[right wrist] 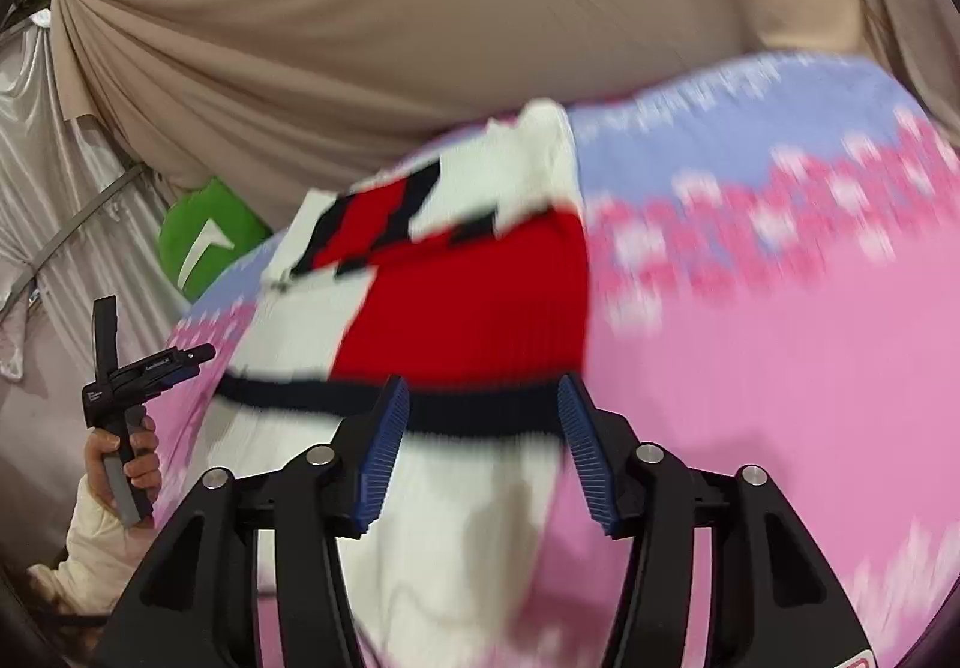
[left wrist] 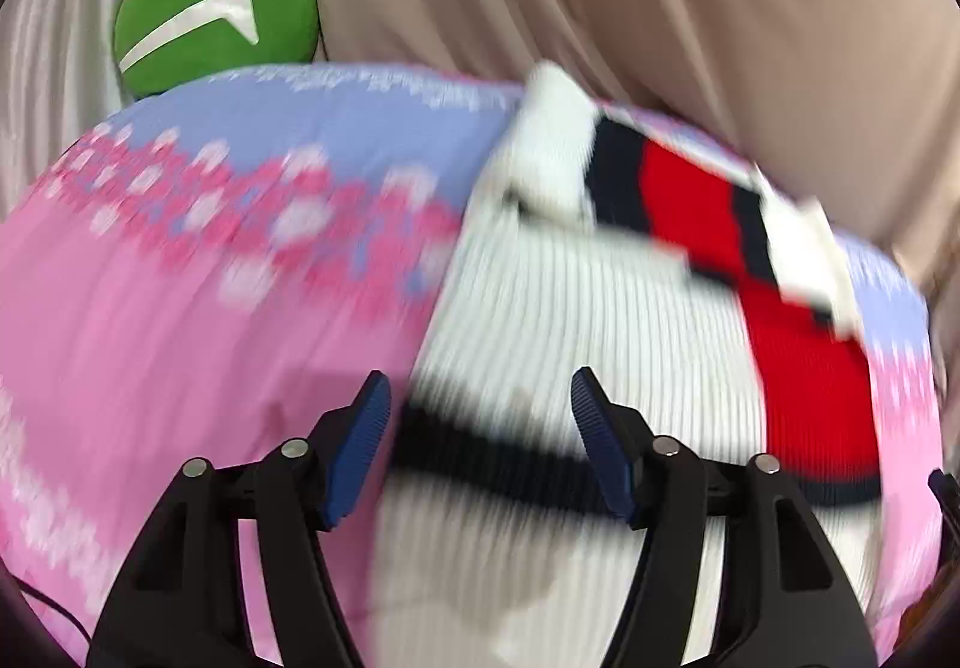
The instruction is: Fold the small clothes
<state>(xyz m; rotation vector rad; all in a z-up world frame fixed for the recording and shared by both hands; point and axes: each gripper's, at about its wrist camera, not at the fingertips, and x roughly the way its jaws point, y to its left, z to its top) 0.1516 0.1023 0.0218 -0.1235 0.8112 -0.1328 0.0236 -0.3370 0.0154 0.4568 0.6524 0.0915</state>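
Pink floral bedding (left wrist: pixel 150 308) is carrying the blurred ribbed sweater (left wrist: pixel 540 320); I am angling my left tongs (left wrist: pixel 480 422) and right tongs (right wrist: pixel 483 422) down over it, both parted, gripping nothing.

A home bedroom: pink floral bedsheet (left wrist: pixel 150 308), green cushion (left wrist: pixel 216 8), draped beige curtain (right wrist: pixel 360 8).

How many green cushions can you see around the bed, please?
1: the green cushion sits at the far edge of the pink bedspread, against the beige drape. Others may be hidden outside these views.
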